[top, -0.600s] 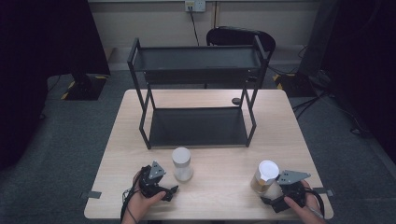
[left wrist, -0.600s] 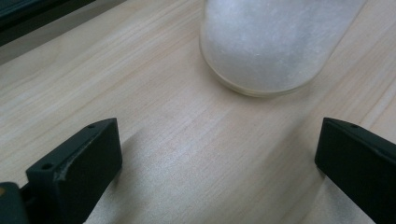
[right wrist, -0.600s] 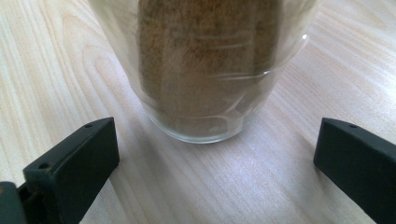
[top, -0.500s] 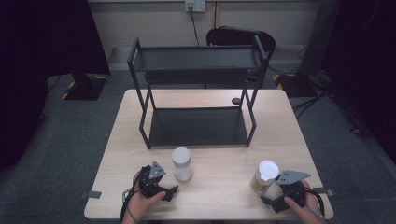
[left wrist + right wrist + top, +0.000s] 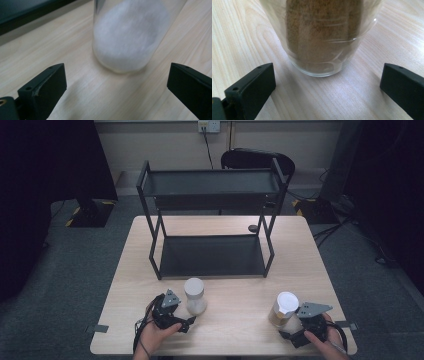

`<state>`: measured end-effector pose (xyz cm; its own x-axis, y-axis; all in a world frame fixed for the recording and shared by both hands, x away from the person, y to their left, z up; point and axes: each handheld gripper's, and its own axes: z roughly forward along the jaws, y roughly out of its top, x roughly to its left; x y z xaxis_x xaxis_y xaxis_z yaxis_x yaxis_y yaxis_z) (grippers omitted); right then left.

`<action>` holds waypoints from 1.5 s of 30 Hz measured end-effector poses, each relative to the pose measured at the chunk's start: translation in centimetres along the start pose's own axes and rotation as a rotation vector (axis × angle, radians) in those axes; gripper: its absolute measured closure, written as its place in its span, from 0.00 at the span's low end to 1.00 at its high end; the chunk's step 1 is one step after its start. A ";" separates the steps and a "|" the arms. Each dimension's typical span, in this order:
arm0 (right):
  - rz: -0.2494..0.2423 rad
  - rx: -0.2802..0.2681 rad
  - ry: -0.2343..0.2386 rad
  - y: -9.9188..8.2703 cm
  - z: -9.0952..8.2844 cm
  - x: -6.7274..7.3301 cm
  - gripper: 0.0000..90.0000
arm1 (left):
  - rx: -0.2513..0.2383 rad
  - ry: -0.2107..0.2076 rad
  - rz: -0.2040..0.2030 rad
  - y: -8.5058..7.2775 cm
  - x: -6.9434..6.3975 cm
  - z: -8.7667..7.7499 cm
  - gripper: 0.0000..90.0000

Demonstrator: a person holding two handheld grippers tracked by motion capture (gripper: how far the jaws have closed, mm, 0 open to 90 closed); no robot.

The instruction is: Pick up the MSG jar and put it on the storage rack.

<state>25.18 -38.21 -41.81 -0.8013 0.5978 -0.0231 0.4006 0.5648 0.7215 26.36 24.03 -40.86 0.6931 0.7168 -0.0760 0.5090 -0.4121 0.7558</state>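
Note:
A clear jar of white powder (image 5: 194, 295) (image 5: 130, 35) stands upright near the table's front left. Just below and left of it my left gripper (image 5: 182, 316) (image 5: 115, 90) is open, its jaws wide apart with the jar a little ahead of them, untouched. At the front right stands a glass jar of brown powder (image 5: 283, 309) (image 5: 322, 35) with a white lid. My right gripper (image 5: 295, 332) (image 5: 327, 90) is open just behind it, and the jar's base lies ahead of the gap.
A black two-tier metal shelf rack (image 5: 212, 215) stands on the far half of the wooden table (image 5: 235, 320). A small dark round thing (image 5: 253, 228) lies by the rack's right rear leg. A black chair (image 5: 257, 160) stands beyond the table.

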 end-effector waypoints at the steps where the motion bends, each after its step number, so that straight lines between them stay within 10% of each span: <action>1: 0.000 0.000 0.000 0.0 0.0 0.0 0.00 | -0.006 -0.009 -0.002 0.1 0.1 0.0 0.02; 18: 0.000 0.000 0.000 0.0 0.0 0.0 0.00 | -0.083 -0.039 -0.024 2.0 0.0 -0.1 0.02; 32: 0.000 0.000 0.000 0.0 0.0 0.0 0.00 | -0.124 -0.030 -0.021 2.8 -0.2 0.4 0.30; 45: 0.000 0.000 0.000 0.0 0.0 0.0 0.00 | -0.125 -0.008 0.066 3.5 -0.7 0.4 0.37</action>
<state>25.18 -38.21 -41.82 -0.8014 0.5977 -0.0234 0.4002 0.5648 0.7217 27.81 21.89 -38.44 0.7271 0.6859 -0.0283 0.3949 -0.3842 0.8345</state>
